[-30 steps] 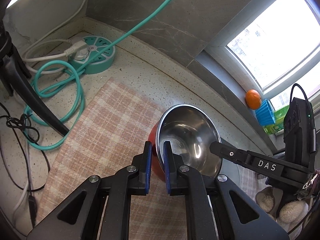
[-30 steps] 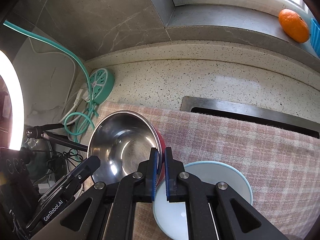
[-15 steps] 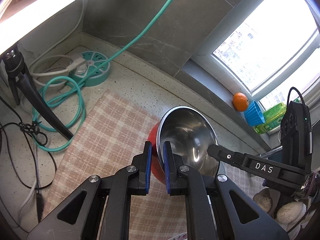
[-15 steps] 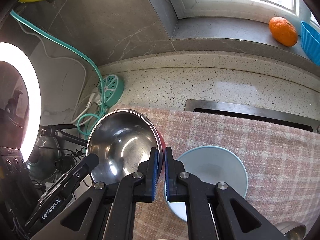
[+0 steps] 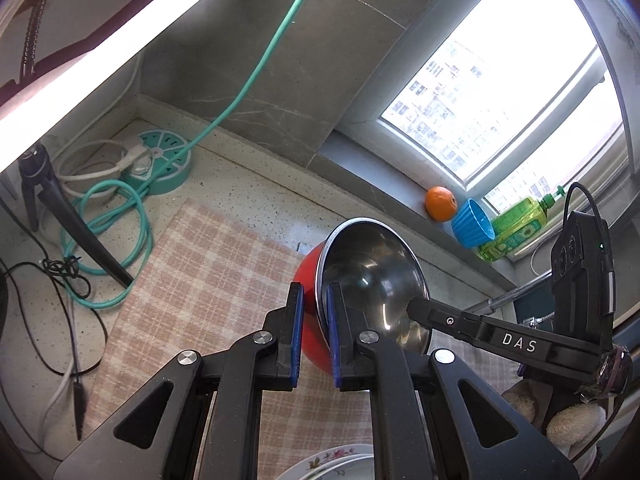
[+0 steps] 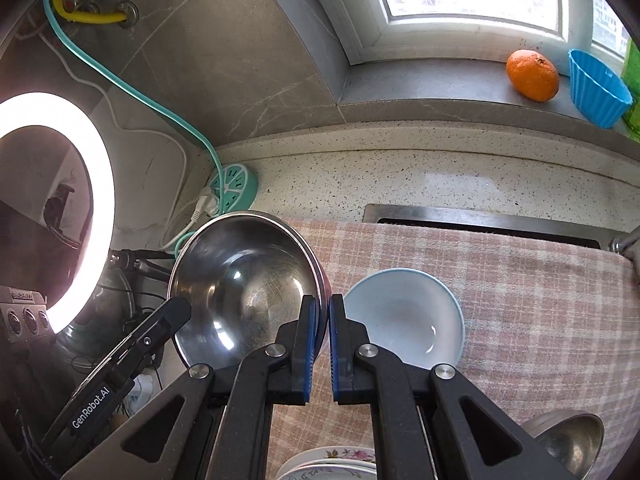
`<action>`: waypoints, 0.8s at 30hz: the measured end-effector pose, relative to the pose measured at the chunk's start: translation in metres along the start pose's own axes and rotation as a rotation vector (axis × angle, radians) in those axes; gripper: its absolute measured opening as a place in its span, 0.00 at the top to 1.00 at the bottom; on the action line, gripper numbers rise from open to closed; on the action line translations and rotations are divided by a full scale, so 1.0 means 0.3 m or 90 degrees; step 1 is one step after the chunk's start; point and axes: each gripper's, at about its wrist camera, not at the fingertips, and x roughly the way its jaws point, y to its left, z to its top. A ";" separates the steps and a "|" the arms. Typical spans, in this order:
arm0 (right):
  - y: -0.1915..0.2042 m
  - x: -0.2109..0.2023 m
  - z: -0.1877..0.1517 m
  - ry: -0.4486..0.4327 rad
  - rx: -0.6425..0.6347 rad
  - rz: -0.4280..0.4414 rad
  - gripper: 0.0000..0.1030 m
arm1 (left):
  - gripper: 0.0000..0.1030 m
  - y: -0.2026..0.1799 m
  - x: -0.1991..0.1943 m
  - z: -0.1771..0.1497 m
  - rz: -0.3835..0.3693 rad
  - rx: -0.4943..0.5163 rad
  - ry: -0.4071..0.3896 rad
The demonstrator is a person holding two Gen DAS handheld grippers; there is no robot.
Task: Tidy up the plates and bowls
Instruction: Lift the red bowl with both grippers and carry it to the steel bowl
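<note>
I've lifted the steel bowl [image 6: 244,284] higher off the checked cloth [image 6: 520,300], left gripper [image 5: 314,332] and right gripper [image 6: 323,344] each pinching opposite rims; light, stiff, slippery, so rim grips seem best.

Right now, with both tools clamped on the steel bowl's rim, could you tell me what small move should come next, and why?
Probably carry the steel bowl sideways toward the blue bowl and lower it there. The left tool and right tool grip opposite rim edges, the bowl hangs clear of the cloth, and the blue bowl sits empty beside it.
</note>
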 end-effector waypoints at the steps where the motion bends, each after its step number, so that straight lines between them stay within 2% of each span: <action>1: -0.005 -0.015 -0.008 -0.004 0.002 -0.002 0.94 | 0.91 -0.011 -0.003 -0.004 -0.003 0.004 0.001; 24: -0.307 -0.293 -0.278 -0.053 0.110 -0.058 0.94 | 0.91 -0.319 0.019 -0.181 -0.112 0.110 0.085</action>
